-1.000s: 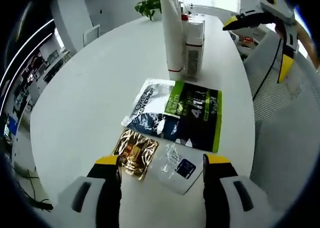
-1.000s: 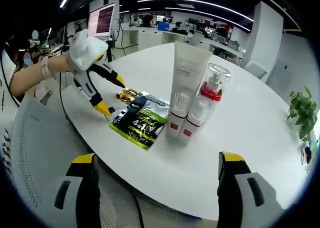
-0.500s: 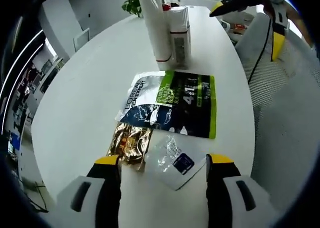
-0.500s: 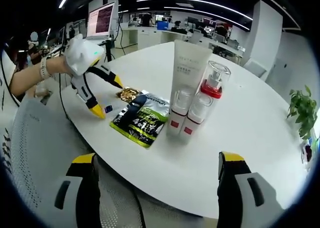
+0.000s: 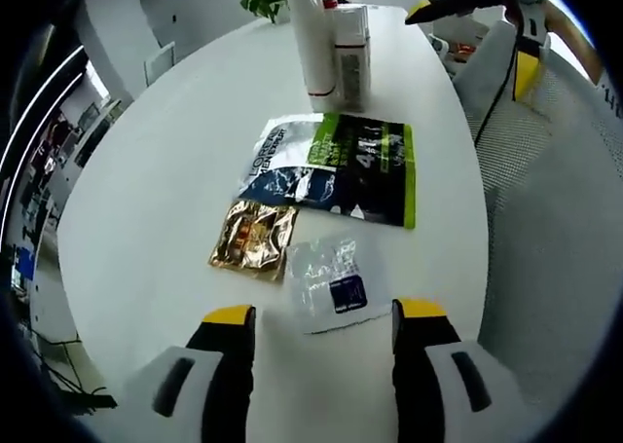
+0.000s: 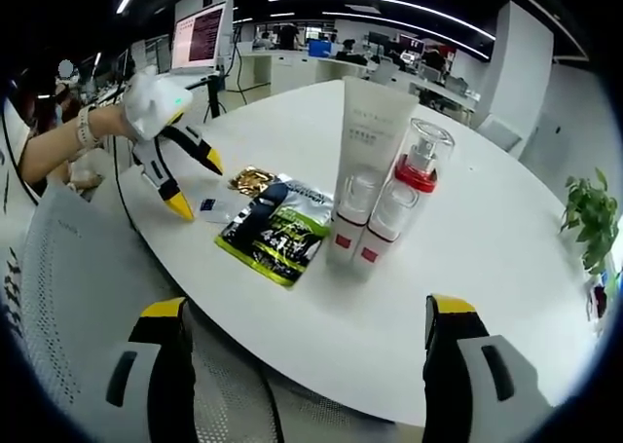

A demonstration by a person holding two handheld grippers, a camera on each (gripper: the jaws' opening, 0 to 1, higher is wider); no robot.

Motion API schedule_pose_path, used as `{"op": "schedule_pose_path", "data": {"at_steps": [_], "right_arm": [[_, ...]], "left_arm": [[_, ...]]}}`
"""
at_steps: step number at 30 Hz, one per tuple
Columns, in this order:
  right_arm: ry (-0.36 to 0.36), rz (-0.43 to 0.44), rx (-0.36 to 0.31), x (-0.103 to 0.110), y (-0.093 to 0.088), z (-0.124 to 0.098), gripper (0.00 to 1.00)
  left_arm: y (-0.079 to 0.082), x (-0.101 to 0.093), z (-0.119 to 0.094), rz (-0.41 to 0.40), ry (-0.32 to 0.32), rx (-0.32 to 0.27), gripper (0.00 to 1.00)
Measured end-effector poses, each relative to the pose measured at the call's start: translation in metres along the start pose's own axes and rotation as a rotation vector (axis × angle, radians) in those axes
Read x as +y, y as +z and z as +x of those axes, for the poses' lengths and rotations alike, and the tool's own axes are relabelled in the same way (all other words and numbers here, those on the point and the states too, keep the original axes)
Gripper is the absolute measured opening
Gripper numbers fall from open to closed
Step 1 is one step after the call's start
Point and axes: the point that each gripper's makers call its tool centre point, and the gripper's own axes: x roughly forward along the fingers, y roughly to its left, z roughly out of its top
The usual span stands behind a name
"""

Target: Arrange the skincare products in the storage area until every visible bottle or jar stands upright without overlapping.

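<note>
Sitting on the big white table (image 5: 146, 170), the tall white tube (image 6: 368, 161) and pump bottles (image 6: 404, 214) already stand upright together. Flat beside them lie the green-black pouch (image 5: 336, 166), then the gold sachet (image 5: 255, 239) and the clear sachet (image 5: 331, 282). Left gripper (image 5: 321, 316) hovers wide open and empty, clear sachet straight ahead between its jaws, so it's nearer. Right gripper (image 6: 304, 312) is wide open too, empty, well back off the table edge.

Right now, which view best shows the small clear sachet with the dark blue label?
The left gripper view: the clear sachet lies large and unobstructed just ahead of the open claw. In the right gripper view it is tiny beside the left gripper.
</note>
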Motion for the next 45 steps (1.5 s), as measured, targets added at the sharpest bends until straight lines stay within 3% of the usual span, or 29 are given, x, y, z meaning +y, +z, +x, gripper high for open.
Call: {"op": "schedule_pose_path", "data": {"at_steps": [6,9,13,25,36,45], "right_arm": [[0.006,-0.002,0.003,0.002,0.0,0.001,0.99],[0.009,-0.003,0.002,0.002,0.0,0.002,0.99],[0.013,-0.007,0.004,0.004,0.001,0.003,0.99],[0.008,0.016,0.003,0.0,-0.004,0.0,0.99],[0.017,0.019,0.002,0.002,-0.003,0.004,0.99],[0.019,0.022,0.006,0.002,-0.007,0.004,0.99]], "left_arm": [[-0.006,0.002,-0.007,0.009,-0.023,0.024,0.55],[0.002,-0.002,-0.009,0.0,-0.035,-0.01,0.59],[0.01,-0.008,-0.003,-0.026,-0.066,-0.041,0.59],[0.008,-0.018,0.008,-0.053,-0.087,-0.028,0.59],[0.01,-0.017,0.007,-0.062,-0.087,-0.028,0.38],[0.013,-0.022,0.007,-0.008,-0.115,-0.014,0.38]]}}
